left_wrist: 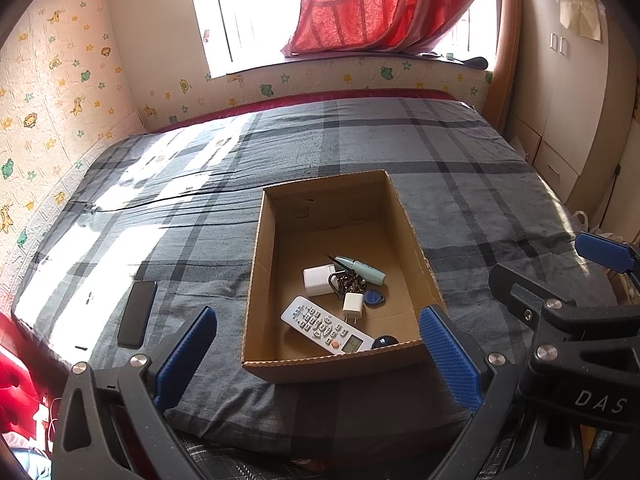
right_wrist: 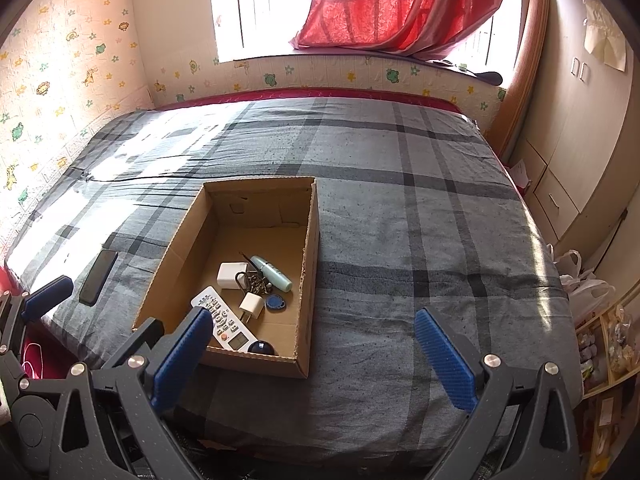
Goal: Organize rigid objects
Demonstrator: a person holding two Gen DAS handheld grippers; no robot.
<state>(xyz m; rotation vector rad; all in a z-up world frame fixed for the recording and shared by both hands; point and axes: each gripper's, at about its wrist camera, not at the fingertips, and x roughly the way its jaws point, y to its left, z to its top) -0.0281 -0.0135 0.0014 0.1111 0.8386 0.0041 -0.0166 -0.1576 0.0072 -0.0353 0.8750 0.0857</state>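
Note:
An open cardboard box (left_wrist: 256, 240) (right_wrist: 310, 248) lies on the bed. Inside it are a white remote (left_wrist: 325, 326) (right_wrist: 224, 322), a large white charger (left_wrist: 319, 280) (right_wrist: 231, 275), a small white plug (left_wrist: 353, 306) (right_wrist: 251, 306), a bunch of keys (left_wrist: 347, 280) (right_wrist: 256, 282), a blue key fob (left_wrist: 374, 298) (right_wrist: 275, 302), a pale green pen-shaped device (left_wrist: 360, 270) (right_wrist: 276, 273) and a dark blue round thing (left_wrist: 385, 341) (right_wrist: 261, 347). A black phone (left_wrist: 137, 314) (right_wrist: 98, 277) lies on the bed left of the box. My left gripper (left_wrist: 318, 354) is open before the box's near wall. My right gripper (right_wrist: 312, 354) is open at the box's near right corner, holding nothing.
The bed wears a grey plaid sheet (left_wrist: 460, 152) (right_wrist: 420, 184) and fills most of both views. A window with a red curtain (right_wrist: 392, 4) is behind it. A wardrobe (right_wrist: 580, 140) and plastic bags (right_wrist: 580, 280) stand on the right.

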